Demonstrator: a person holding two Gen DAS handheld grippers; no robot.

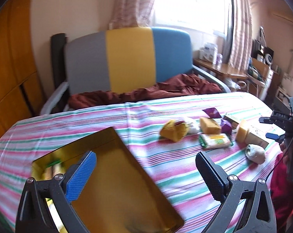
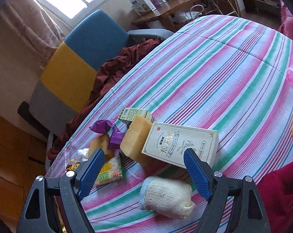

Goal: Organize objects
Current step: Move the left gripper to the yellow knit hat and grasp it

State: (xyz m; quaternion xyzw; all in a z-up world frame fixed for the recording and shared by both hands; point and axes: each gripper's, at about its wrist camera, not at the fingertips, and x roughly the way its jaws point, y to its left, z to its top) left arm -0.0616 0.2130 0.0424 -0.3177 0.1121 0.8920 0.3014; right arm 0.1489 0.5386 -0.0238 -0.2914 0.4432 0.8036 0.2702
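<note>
Both hand-held grippers gape empty — left over the gold tray, right above the rolled sock.

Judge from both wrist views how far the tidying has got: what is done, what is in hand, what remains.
Done: a packet or two seems to lie in the gold tray, though blurred. In hand: nothing; the left gripper and right gripper both stand open. Left: sponge, white box, rolled sock, snack packet on the striped sheet.
</note>
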